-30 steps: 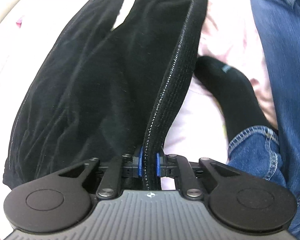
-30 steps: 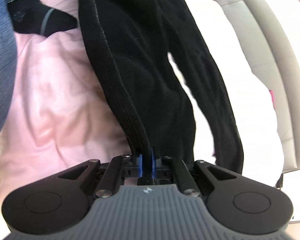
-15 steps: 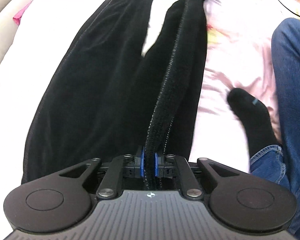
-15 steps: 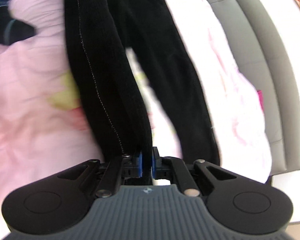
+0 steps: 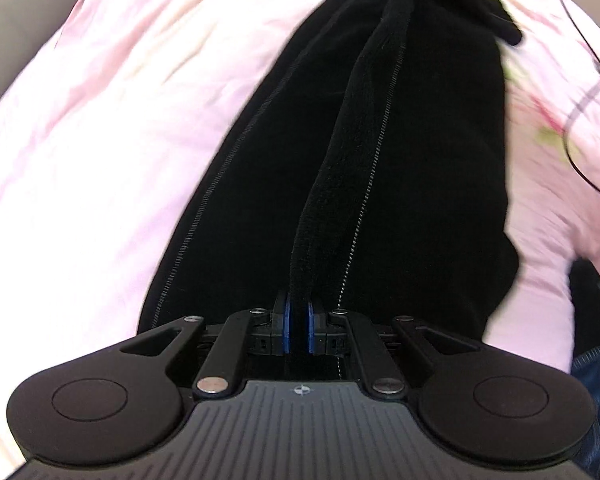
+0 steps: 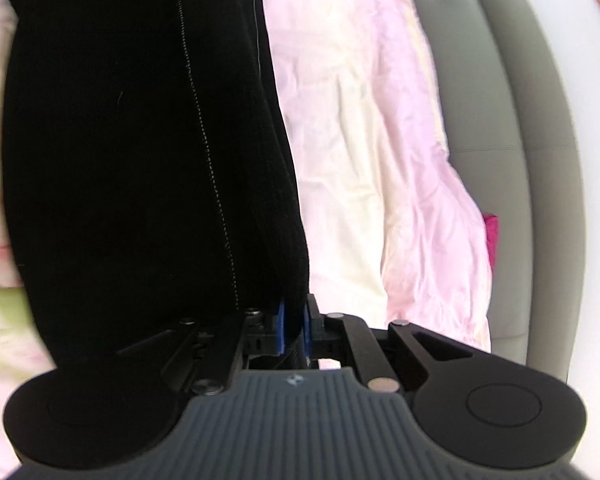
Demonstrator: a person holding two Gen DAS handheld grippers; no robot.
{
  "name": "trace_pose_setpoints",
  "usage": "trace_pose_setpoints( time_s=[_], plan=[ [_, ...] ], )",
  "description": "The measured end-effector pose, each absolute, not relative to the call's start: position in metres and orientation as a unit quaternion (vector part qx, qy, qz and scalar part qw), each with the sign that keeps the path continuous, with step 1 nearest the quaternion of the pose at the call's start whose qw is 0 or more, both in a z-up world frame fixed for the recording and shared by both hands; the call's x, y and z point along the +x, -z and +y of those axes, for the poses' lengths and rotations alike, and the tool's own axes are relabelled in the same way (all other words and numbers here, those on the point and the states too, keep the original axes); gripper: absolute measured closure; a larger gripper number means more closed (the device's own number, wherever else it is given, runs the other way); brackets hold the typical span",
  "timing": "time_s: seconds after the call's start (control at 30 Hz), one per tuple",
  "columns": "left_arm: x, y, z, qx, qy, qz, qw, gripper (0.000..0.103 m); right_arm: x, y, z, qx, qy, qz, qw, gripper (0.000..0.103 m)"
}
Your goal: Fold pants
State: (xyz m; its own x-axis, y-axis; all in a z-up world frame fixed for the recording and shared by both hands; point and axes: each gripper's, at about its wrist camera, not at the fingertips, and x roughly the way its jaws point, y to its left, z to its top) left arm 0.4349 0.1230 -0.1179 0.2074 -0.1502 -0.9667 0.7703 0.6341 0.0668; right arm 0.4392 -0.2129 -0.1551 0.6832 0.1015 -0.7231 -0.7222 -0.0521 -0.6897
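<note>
Black pants with a ribbed waistband and pale side stitching stretch away over a pink bedsheet. My left gripper is shut on the waistband edge, which runs as a raised band up the middle of the left wrist view. In the right wrist view the same black pants fill the left half, and my right gripper is shut on the ribbed waistband at its right edge. Both blue pads press on black cloth. The far end of the pants lies bunched at the top of the left wrist view.
A person's dark sock and blue jeans cuff sit at the right edge. A thin black cable crosses the sheet at upper right. A grey padded headboard borders the bed, with a magenta item beside it.
Both grippers have carried the waistband across the bed over the legs. The gap between the two legs has closed and they now lie together. The sock and jeans slid toward the frame edge.
</note>
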Motion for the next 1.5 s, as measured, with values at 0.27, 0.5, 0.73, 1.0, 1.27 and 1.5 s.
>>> trace_pose_setpoints(
  time_s=[0.27,0.5,0.73,1.0,1.27,1.5],
  plan=[
    [0.481,0.177,0.123,0.281,0.239,0.56,0.742,0.073,0.496,0.241,-0.18,-0.651,-0.298,0.297,0.631,0.084],
    [0.47,0.113,0.178,0.258,0.221,0.5,0.797,0.055,0.496,0.262,-0.182,-0.648,-0.264,0.283,0.657,0.06],
    [0.408,0.06,0.301,0.187,0.156,0.491,0.836,0.037,0.47,0.225,-0.214,-0.604,-0.243,0.291,0.701,0.049],
    [0.351,0.108,0.389,0.017,0.046,0.55,0.834,0.026,0.413,0.203,-0.251,-0.492,-0.183,0.346,0.778,0.038],
    [0.335,0.13,0.424,-0.124,0.009,0.526,0.841,0.014,0.365,0.202,-0.287,-0.378,-0.137,0.411,0.818,0.034],
    [0.338,0.137,0.42,-0.135,-0.003,0.522,0.842,0.015,0.354,0.229,-0.304,-0.373,-0.121,0.406,0.825,0.036]
  ],
)
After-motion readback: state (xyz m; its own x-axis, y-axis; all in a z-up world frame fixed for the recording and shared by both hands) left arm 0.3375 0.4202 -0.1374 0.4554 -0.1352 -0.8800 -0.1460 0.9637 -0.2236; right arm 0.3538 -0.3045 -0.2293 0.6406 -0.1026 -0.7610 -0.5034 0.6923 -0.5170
